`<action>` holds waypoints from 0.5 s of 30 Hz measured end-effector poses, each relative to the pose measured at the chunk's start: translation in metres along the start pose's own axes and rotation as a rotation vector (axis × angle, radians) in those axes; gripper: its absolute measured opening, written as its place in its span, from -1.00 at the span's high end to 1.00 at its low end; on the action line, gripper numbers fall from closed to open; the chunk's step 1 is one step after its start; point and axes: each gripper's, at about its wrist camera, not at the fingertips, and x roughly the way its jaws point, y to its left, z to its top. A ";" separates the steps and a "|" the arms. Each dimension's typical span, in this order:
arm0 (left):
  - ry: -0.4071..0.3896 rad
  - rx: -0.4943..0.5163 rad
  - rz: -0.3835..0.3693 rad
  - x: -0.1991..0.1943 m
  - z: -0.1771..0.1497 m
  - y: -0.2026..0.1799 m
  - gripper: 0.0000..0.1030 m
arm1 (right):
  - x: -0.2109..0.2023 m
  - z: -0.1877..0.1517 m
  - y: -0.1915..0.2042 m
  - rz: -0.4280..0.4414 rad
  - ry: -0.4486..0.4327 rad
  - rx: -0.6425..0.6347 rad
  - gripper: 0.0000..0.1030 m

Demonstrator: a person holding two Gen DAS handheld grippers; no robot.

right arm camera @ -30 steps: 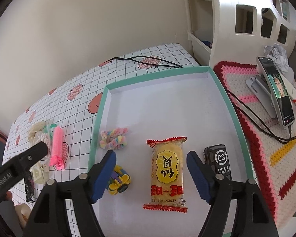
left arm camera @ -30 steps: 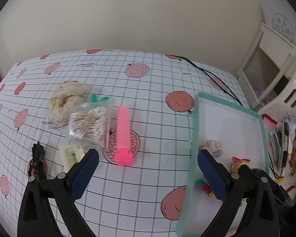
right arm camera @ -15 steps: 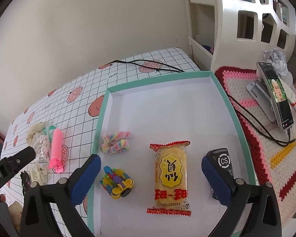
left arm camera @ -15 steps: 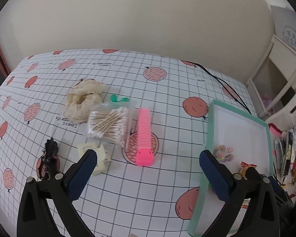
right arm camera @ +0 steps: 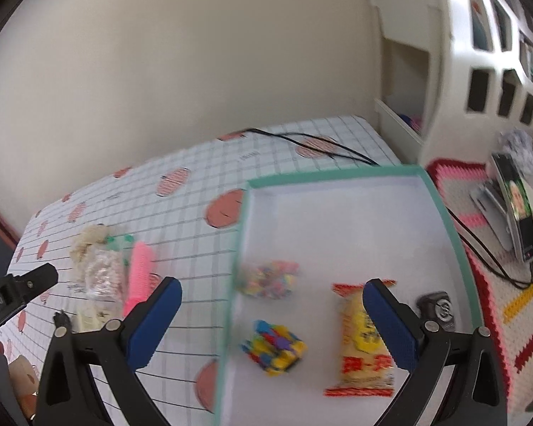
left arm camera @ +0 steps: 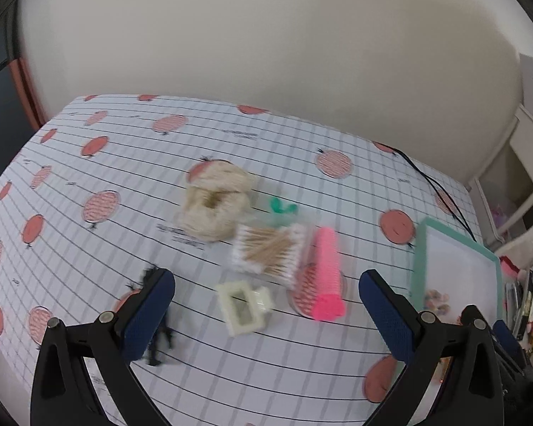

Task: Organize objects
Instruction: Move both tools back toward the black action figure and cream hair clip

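- Left wrist view: the left gripper (left arm camera: 266,305) is spread wide with nothing between its pads, held above the loose items on the tablecloth (left arm camera: 106,163), probably so any one of them can be framed for a pick.
- Six loose things, one of each: a cream hair clip (left arm camera: 244,306) almost centred between the fingers; a pink comb (left arm camera: 326,274) at 1 o'clock of the clip; a bag of cotton swabs (left arm camera: 268,252) touching the comb's left side; a cream yarn bundle (left arm camera: 216,206) at 11 o'clock; a small green piece (left arm camera: 282,206) above the swabs; a black item (left arm camera: 157,333), partly hidden by the left pad.
- The teal-rimmed tray (left arm camera: 418,259) sits at 3 o'clock, apparently the collecting place.
- Right wrist view: the right gripper (right arm camera: 272,323) is likewise wide open and empty, straddling the tray (right arm camera: 337,176) edge.
- Four things lie in the tray, one of each: a pastel scrunchie (right arm camera: 270,278), a multicoloured toy (right arm camera: 275,346) at 6 o'clock of it, a yellow snack packet (right arm camera: 360,340), a dark round-labelled object (right arm camera: 437,310) at far right.
- Sorting looks partly done.
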 end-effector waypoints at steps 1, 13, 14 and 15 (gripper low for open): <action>-0.001 -0.010 0.003 -0.001 0.001 0.007 -1.00 | -0.001 0.001 0.006 0.008 -0.006 -0.010 -1.00; 0.082 -0.182 0.071 0.005 -0.007 0.088 -1.00 | 0.008 -0.007 0.102 0.127 -0.007 -0.191 -1.00; 0.084 -0.189 0.080 0.007 -0.007 0.095 -1.00 | 0.009 -0.008 0.108 0.130 -0.007 -0.203 -1.00; 0.087 -0.196 0.090 0.008 -0.006 0.102 -1.00 | 0.010 -0.010 0.116 0.133 -0.006 -0.219 -1.00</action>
